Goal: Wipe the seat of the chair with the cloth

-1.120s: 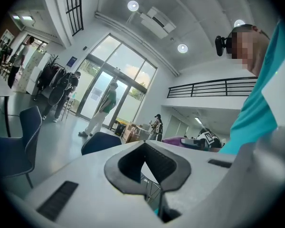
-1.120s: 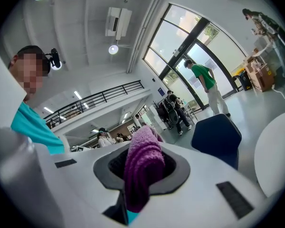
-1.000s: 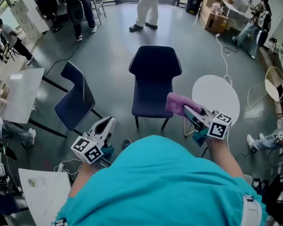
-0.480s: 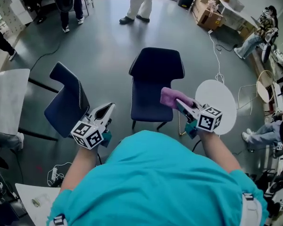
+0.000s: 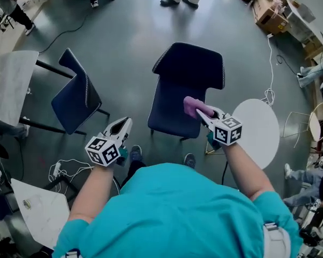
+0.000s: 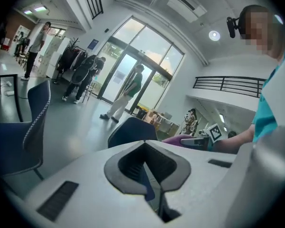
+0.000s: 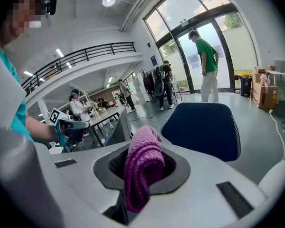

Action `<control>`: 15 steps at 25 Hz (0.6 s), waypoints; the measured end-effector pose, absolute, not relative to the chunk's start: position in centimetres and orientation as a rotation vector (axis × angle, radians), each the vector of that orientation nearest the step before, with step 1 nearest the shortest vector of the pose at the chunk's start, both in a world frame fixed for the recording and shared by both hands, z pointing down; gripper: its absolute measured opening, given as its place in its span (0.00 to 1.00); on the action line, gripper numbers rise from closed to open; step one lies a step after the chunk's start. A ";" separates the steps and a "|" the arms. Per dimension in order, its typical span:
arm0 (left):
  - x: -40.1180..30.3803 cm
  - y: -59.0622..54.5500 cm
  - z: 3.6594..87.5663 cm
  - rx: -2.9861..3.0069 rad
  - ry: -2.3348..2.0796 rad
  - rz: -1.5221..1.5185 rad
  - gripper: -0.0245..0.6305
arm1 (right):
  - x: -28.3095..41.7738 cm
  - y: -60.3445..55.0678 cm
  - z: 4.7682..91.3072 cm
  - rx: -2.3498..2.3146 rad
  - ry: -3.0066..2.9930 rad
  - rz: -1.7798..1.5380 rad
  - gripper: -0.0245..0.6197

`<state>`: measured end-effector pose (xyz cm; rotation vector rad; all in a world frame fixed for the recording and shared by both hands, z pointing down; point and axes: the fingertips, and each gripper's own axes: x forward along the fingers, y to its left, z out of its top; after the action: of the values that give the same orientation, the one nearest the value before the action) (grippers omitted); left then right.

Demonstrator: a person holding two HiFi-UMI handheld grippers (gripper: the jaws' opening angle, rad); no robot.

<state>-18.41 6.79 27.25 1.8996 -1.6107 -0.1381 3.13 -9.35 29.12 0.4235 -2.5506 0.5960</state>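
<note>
A dark blue chair (image 5: pixel 185 77) stands straight ahead of me on the grey floor, its seat (image 5: pixel 169 114) facing me. My right gripper (image 5: pixel 200 112) is shut on a purple cloth (image 5: pixel 192 105), which hangs over the seat's front right part. In the right gripper view the cloth (image 7: pixel 142 170) bulges up out of the jaws, with the chair (image 7: pixel 204 127) beyond. My left gripper (image 5: pixel 124 125) is held left of the chair's front edge, apart from it, shut with nothing in it. The left gripper view shows the chair (image 6: pixel 130 129) and the cloth (image 6: pixel 178 139) ahead.
A second blue chair (image 5: pixel 75 98) stands to the left, by a white table (image 5: pixel 11 85). A round white table (image 5: pixel 261 130) is close on the right. A cable and power strip (image 5: pixel 56 170) lie on the floor at lower left. People stand at the far side, near cardboard boxes (image 5: pixel 269 12).
My right gripper has carried the cloth forward and left, from beside the round table to over the chair seat. I have stepped closer to the chair. The left gripper has hardly moved.
</note>
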 end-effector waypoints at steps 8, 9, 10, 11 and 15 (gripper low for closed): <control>-19.9 4.0 38.8 1.876 -1.502 -0.042 0.04 | -3.9 -13.9 44.2 0.425 -2.483 0.434 0.14; -20.0 3.8 40.4 1.871 -1.489 -0.040 0.04 | -4.9 -14.1 46.1 0.418 -2.474 0.403 0.14; -20.2 3.5 42.0 1.868 -1.480 -0.040 0.04 | -6.0 -14.5 48.0 0.410 -2.470 0.359 0.14; -20.5 3.2 43.6 1.866 -1.475 -0.040 0.04 | -7.3 -15.0 49.9 0.404 -2.467 0.300 0.14; -21.3 3.2 50.2 1.830 -1.473 -0.012 0.04 | -12.5 -18.1 56.5 0.394 -2.452 0.045 0.14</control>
<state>-21.33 3.23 50.23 1.8302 -1.4725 -0.0117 -12.46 -18.05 56.52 0.3944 -2.4517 0.0447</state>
